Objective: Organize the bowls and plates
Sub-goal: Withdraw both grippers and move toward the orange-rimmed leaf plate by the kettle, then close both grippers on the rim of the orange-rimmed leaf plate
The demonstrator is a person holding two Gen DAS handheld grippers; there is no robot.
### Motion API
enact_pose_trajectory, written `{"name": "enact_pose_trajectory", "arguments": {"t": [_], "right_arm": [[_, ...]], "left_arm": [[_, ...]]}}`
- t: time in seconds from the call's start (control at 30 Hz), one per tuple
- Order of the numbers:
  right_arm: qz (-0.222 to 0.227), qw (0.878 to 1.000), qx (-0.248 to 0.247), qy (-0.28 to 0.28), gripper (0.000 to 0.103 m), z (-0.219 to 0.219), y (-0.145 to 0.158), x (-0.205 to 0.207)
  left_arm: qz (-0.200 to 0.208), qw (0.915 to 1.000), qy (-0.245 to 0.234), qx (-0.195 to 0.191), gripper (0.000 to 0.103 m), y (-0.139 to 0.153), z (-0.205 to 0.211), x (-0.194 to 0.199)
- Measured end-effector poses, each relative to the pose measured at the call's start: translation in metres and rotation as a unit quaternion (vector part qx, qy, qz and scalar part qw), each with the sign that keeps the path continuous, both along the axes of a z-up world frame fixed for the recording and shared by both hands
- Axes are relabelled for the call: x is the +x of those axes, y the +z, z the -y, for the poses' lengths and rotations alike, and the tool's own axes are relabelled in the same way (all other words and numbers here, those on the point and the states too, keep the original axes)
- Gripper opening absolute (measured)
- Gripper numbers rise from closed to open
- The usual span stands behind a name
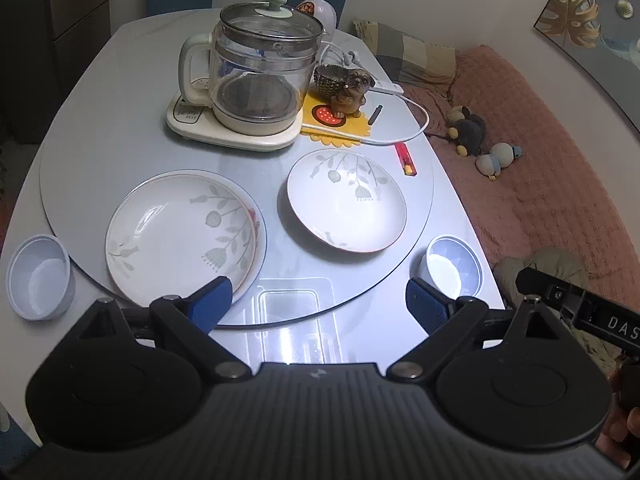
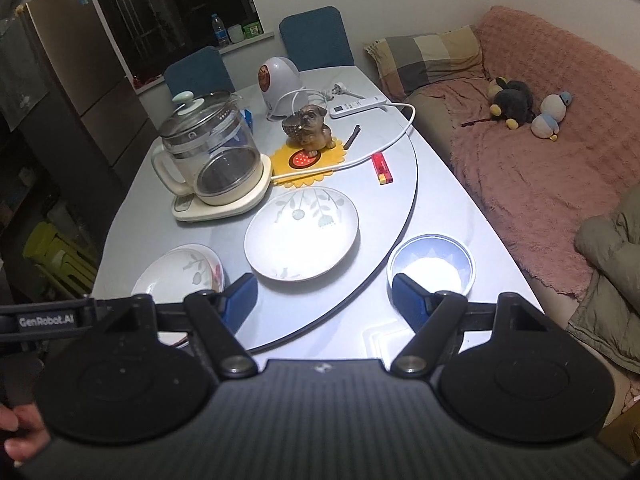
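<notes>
A room with a pink-covered sofa (image 2: 540,152) along the 3 o'clock side is seen, and a grey oval desk (image 1: 100,148) fills the middle, with two blue chairs (image 2: 316,38) at its 12 o'clock end. A round glass turntable (image 1: 80,184) is laid on the desk. At 11 o'clock on it a glass kettle (image 1: 260,64) is stood on its cream base, with a dog figurine (image 1: 348,88) on a yellow mat (image 1: 340,132) just beside it at 1 o'clock. Two floral plates are set on the turntable: the left plate (image 1: 180,236) at 8 o'clock and the right plate (image 1: 346,200) at 4 o'clock, well apart. Off the turntable, the left bowl (image 1: 40,276) is placed at 9 o'clock near the desk edge and the right bowl (image 1: 454,266) at 3 o'clock. A red lighter (image 1: 406,158) is laid near the right plate. The left claw (image 1: 320,300) is held spread above the near desk edge, gripping nothing; the right claw (image 2: 324,298) is likewise spread and empty.
</notes>
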State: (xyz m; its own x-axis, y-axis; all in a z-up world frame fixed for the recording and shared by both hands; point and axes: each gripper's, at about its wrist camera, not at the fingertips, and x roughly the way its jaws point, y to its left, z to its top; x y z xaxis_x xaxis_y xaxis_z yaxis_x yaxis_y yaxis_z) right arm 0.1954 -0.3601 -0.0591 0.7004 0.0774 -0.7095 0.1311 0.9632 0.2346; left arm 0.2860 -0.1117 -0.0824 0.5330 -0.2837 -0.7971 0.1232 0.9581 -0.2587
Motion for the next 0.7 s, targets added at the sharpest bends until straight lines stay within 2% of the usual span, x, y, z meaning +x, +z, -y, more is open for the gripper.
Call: {"name": "enact_pose_trajectory", "arguments": {"t": [0.23, 0.47, 0.7], "right_arm": [[-0.025, 0.999, 0.013, 0.018, 0.062, 0.02, -0.021, 0.047], [-0.051, 0.998, 0.011, 0.046, 0.053, 0.035, -0.045, 0.09], [-0.072, 0.995, 0.012, 0.061, 0.044, 0.047, -0.069, 0.13]], "left_arm": [[-0.011, 0.9999, 0.009, -0.008, 0.094, -0.015, 0.021, 0.042], [-0.019, 0.9997, 0.015, -0.005, 0.094, -0.031, 0.041, 0.081], [-0.044, 0.9989, 0.017, 0.001, 0.082, -0.054, 0.051, 0.119]]}}
